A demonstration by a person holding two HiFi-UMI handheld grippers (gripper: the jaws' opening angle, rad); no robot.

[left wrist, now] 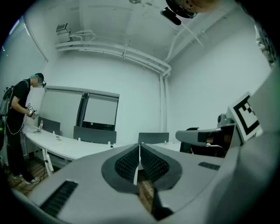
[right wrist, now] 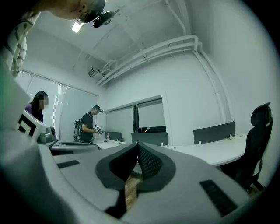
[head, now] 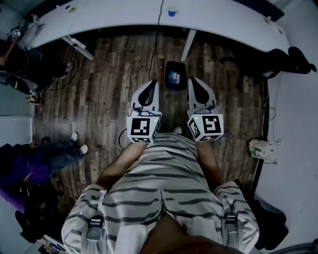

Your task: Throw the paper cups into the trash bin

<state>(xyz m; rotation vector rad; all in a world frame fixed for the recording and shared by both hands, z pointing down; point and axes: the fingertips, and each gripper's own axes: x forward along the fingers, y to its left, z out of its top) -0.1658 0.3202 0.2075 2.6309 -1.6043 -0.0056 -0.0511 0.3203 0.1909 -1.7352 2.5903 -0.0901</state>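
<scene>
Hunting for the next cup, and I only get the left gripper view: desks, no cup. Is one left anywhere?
Observer: Yes. Head view shows one paper cup standing on the white desk ahead.
Operator: And the bin?
Observer: The trash bin sits on the floor, just beyond the tips of the left tongs and right tongs.
Operator: Right tongs free?
Observer: Shut, with nothing in them, per the right gripper view.
</scene>
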